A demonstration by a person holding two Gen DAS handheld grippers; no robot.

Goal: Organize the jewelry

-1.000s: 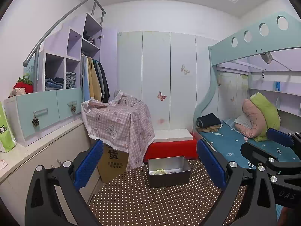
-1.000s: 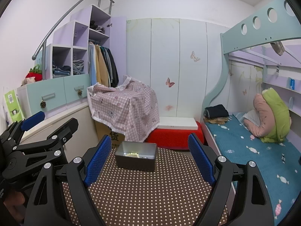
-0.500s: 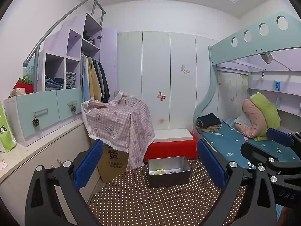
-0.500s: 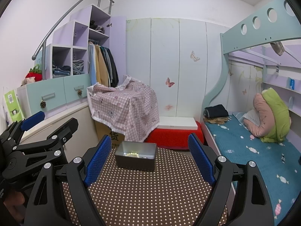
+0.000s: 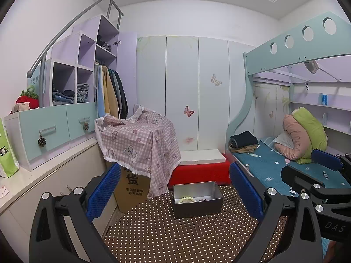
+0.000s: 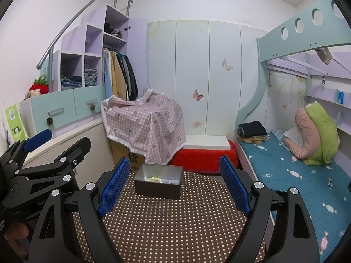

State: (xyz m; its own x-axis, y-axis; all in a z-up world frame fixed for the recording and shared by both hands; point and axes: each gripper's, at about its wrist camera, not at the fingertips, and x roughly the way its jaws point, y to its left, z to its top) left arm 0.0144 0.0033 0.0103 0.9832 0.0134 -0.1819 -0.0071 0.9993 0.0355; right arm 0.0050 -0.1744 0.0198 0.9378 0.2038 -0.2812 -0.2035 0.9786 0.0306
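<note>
A grey metal tin (image 5: 197, 199) (image 6: 158, 184) stands at the far end of a brown polka-dot table (image 5: 175, 236) (image 6: 175, 225). Inside it lie a pale beaded bracelet (image 5: 187, 199) (image 6: 154, 178) and a small dark piece (image 5: 203, 199). My left gripper (image 5: 173, 188) hangs open in front of the tin, nothing between its blue pads. My right gripper (image 6: 173, 183) is also open and empty, a little short of the tin. Each gripper shows at the edge of the other's view.
A cardboard box (image 5: 133, 186) under a pink checked cloth (image 5: 140, 144) stands behind the table's left corner. A red bench (image 5: 199, 173) sits beyond the tin. A white counter (image 5: 43, 175) runs along the left, a bed (image 6: 296, 175) along the right.
</note>
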